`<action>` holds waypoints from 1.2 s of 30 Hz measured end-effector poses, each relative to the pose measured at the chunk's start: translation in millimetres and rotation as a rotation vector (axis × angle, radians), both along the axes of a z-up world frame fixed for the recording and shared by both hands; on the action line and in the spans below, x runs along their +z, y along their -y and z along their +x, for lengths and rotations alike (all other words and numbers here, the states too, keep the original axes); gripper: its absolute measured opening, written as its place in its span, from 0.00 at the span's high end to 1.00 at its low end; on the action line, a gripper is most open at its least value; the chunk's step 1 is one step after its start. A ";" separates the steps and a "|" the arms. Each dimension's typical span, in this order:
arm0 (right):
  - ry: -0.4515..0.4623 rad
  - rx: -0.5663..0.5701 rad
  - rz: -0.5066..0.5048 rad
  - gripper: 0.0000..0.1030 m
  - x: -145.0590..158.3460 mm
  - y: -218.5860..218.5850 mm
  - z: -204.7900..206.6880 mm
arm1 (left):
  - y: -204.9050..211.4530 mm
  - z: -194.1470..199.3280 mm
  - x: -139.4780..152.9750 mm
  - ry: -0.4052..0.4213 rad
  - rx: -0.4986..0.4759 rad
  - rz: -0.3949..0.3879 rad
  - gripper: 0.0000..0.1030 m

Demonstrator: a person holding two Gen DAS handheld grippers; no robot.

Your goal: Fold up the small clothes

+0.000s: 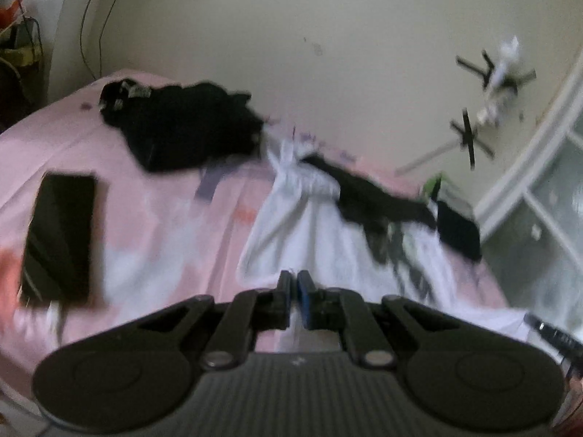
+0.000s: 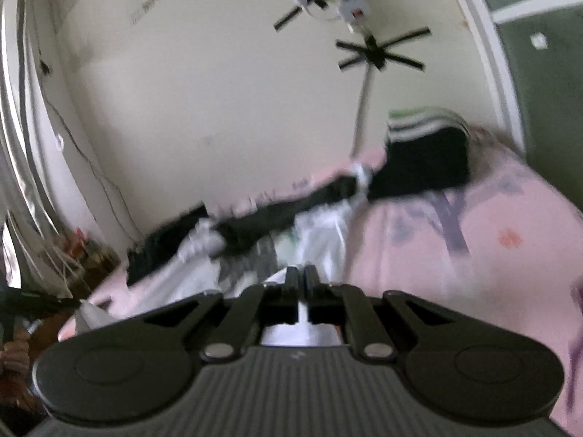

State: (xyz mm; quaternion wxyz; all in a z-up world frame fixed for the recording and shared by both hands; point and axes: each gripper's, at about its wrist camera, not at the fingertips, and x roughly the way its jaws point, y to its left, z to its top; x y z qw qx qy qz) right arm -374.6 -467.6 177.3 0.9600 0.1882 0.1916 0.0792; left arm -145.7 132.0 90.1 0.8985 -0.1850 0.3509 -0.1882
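Note:
A white garment with black and green print lies crumpled on the pink bedsheet. My left gripper is shut on the garment's near edge. In the right wrist view the same white garment lies ahead, and my right gripper is shut on its near edge too. A black strap-like part runs across it. Both views are blurred.
A pile of black clothes lies at the back left of the bed. A black phone-like slab lies at the left. A folded black and striped piece sits at the back right. A wall stands behind the bed.

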 end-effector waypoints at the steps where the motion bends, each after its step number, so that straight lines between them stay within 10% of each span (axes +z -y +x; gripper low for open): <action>1: 0.020 0.004 -0.004 1.00 10.9 14.5 14.6 | 2.7 12.6 4.9 0.008 0.010 -0.015 0.95; 6: 0.049 -0.023 -0.050 0.99 15.4 64.4 135.3 | 28.8 112.1 22.1 0.011 0.102 -0.027 0.93; 8: 0.014 -0.107 -0.063 0.97 -4.2 65.2 193.9 | 47.9 155.6 14.7 -0.009 0.160 0.030 0.57; 10: -0.051 -0.163 -0.076 0.95 -17.2 66.2 227.2 | 59.2 179.8 -0.9 -0.050 0.213 0.113 0.55; 14: -0.071 -0.109 0.018 0.46 -39.4 78.9 192.8 | 49.7 167.1 -32.5 -0.101 0.147 0.117 0.45; 16: -0.083 -0.082 0.046 0.43 -53.0 83.9 166.4 | 42.1 153.4 -48.6 -0.128 0.134 0.141 0.41; 20: -0.146 -0.011 0.091 0.46 -82.5 69.8 136.9 | 45.8 138.5 -73.0 -0.205 0.035 0.101 0.47; 21: -0.170 0.009 0.082 0.62 -87.5 63.0 138.1 | 49.6 137.2 -75.8 -0.206 0.013 0.102 0.49; 23: -0.224 0.011 0.036 1.00 -95.6 56.0 138.0 | 62.0 132.8 -75.3 -0.192 0.003 0.165 0.93; 34: -0.273 -0.044 -0.182 1.00 -54.0 59.6 77.3 | 32.2 128.1 -60.2 -0.213 0.069 0.295 0.91; 36: -0.195 -0.066 -0.155 0.73 -30.7 61.2 66.9 | 25.0 127.2 -47.4 -0.173 0.078 0.238 0.84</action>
